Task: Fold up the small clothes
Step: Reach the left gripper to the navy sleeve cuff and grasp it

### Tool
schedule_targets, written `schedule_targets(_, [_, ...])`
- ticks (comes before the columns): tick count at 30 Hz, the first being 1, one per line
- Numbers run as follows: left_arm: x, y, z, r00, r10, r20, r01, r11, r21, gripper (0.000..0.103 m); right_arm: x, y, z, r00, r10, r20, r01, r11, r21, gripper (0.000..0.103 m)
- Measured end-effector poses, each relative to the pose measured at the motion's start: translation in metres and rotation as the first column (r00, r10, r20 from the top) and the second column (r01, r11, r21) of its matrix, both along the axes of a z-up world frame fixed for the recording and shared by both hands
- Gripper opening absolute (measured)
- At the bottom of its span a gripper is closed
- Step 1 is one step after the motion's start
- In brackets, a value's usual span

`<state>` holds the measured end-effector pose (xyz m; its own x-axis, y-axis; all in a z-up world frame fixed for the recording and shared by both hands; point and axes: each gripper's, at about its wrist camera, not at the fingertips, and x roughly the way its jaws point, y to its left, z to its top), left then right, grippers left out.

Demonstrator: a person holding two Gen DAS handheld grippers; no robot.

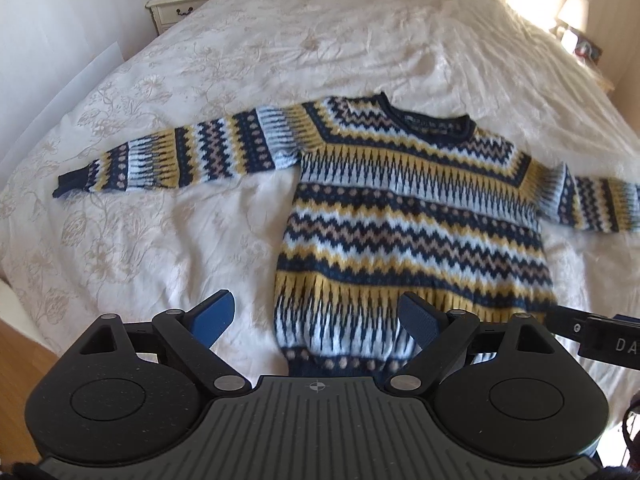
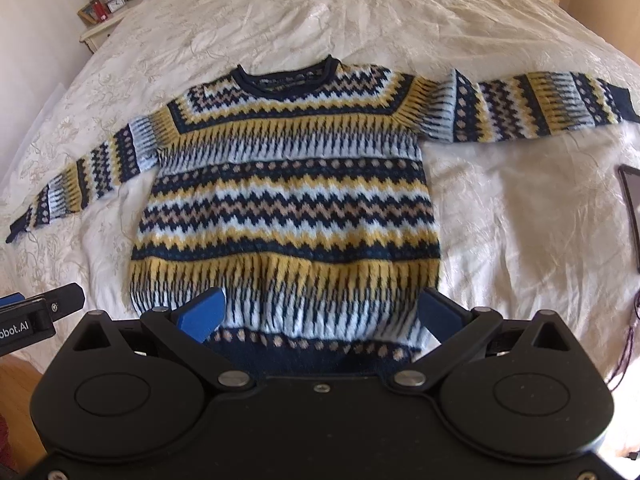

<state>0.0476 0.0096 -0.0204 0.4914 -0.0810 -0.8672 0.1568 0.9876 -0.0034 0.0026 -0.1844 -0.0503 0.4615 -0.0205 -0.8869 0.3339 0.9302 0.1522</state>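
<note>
A knitted sweater (image 1: 408, 216) (image 2: 288, 200) with navy, yellow, pale blue and tan zigzag bands lies flat on the bed, face up, neck away from me, both sleeves spread sideways. My left gripper (image 1: 316, 316) hovers over the hem's left corner, jaws wide open, nothing between its blue pads (image 1: 214, 316). My right gripper (image 2: 320, 312) hangs over the middle and right of the hem, jaws wide open, its blue pads (image 2: 202, 314) above the knit and not pinching it. The right tool's side (image 1: 592, 336) shows at the left wrist view's right edge, the left tool (image 2: 28, 316) at the right wrist view's left edge.
The cream embroidered bedspread (image 1: 168, 240) covers the whole bed. A nightstand (image 1: 180, 4) with a clock and a red item stands at the back left. A dark flat device (image 2: 632, 216) lies on the bed to the sweater's right. Wooden floor (image 1: 16, 364) shows below the bed's near edge.
</note>
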Motion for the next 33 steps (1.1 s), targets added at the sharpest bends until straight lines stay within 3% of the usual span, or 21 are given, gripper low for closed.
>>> schedule_targets(9, [0.060, 0.044, -0.019, 0.996, 0.071, 0.057, -0.067, 0.995, -0.067, 0.089, 0.049, 0.012, 0.000, 0.986, 0.064, 0.151, -0.062, 0.998, -0.015, 0.102])
schedule_targets(14, [0.094, 0.086, -0.035, 0.990, 0.122, 0.073, -0.116, 0.990, -0.086, 0.089, 0.066, 0.028, 0.008, 0.950, 0.130, 0.284, -0.100, 0.988, -0.120, 0.102])
schedule_targets(19, [0.127, 0.133, -0.053, 0.978, 0.194, 0.076, -0.191, 0.981, -0.038, 0.089, 0.079, 0.044, 0.016, 0.904, 0.178, 0.388, -0.111, 0.976, -0.188, 0.102])
schedule_targets(27, [0.172, 0.210, -0.083, 0.941, 0.332, 0.068, -0.333, 0.943, 0.007, 0.089, 0.113, 0.057, 0.005, 0.920, 0.127, 0.371, -0.087, 0.989, -0.123, 0.102])
schedule_targets(30, [0.184, 0.231, -0.094, 0.927, 0.369, 0.067, -0.370, 0.929, 0.015, 0.089, 0.116, 0.063, 0.003, 0.898, 0.133, 0.421, -0.097, 0.990, -0.106, 0.102])
schedule_targets(33, [0.195, 0.248, -0.103, 0.912, 0.404, 0.063, -0.405, 0.914, 0.004, 0.089, 0.124, 0.074, 0.004, 0.882, 0.172, 0.438, -0.114, 0.981, -0.155, 0.102])
